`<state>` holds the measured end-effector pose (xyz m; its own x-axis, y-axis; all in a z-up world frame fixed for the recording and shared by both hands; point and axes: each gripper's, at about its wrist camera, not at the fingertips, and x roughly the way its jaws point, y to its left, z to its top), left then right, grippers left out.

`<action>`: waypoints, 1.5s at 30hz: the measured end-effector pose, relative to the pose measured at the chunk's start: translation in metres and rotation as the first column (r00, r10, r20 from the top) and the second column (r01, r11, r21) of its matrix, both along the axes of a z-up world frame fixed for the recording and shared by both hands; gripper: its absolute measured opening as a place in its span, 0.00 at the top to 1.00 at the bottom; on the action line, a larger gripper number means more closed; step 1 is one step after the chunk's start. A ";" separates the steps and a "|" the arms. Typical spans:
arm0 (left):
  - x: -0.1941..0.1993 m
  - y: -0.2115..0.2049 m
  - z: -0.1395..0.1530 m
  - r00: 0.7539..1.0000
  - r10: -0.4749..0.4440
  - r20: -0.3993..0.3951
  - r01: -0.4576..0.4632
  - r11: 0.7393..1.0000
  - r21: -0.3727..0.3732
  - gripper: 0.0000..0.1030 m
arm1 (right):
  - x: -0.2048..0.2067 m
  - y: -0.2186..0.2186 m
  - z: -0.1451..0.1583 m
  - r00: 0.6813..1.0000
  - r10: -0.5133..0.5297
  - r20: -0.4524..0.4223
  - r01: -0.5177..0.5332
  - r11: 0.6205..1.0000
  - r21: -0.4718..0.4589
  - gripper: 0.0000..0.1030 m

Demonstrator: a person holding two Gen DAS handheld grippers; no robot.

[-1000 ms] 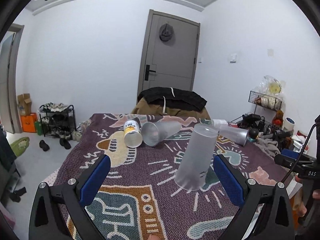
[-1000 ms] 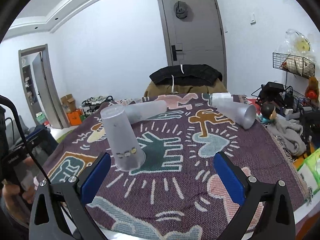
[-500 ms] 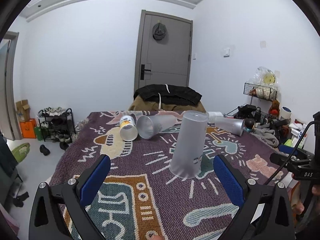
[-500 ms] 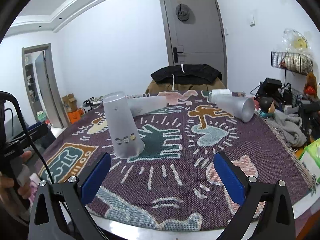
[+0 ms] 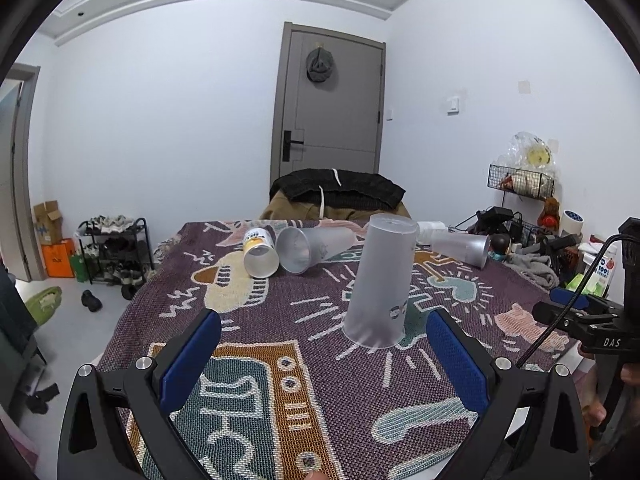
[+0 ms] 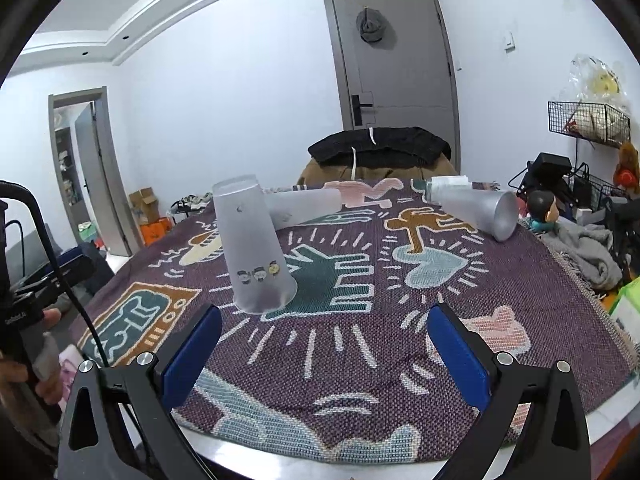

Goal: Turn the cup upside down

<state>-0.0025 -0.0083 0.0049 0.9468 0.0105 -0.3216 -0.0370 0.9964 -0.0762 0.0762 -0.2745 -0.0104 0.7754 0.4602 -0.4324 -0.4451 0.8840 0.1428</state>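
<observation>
A frosted cup (image 5: 381, 284) stands upside down, mouth on the patterned cloth (image 5: 280, 344), with small cartoon faces near its rim; it also shows in the right wrist view (image 6: 254, 248). My left gripper (image 5: 322, 356) is open and empty, a little short of the cup. My right gripper (image 6: 324, 354) is open and empty, with the cup ahead to its left. Nothing touches the cup.
Three more cups lie on their sides at the far end: a yellow-labelled one (image 5: 259, 252), a frosted one (image 5: 308, 246) and a frosted one at the right (image 5: 464, 247) (image 6: 476, 208). A chair with dark clothes (image 5: 336, 196) stands behind the table. Clutter sits off the right edge (image 6: 580, 248).
The cup has gone from tilted to standing flat on its mouth. Both grippers have drawn back from it and the left view has levelled.
</observation>
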 end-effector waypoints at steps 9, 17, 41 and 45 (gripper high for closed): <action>0.001 0.000 -0.001 1.000 0.002 -0.001 -0.002 1.000 0.003 0.00 | 0.000 0.001 -0.001 1.000 -0.002 -0.007 0.002 1.000 -0.001 0.00; 0.001 0.001 -0.001 1.000 0.004 -0.003 -0.004 1.000 0.004 0.00 | 0.001 0.003 -0.003 1.000 -0.001 -0.012 0.001 1.000 -0.003 0.00; 0.001 0.004 -0.005 1.000 0.023 0.000 -0.023 1.000 -0.006 0.00 | 0.004 0.004 -0.008 0.999 -0.008 -0.033 0.008 1.000 -0.005 0.00; 0.000 0.004 -0.005 1.000 0.030 0.001 -0.030 1.000 -0.003 0.00 | 0.005 0.003 -0.008 0.999 -0.013 -0.035 0.013 1.000 -0.004 0.00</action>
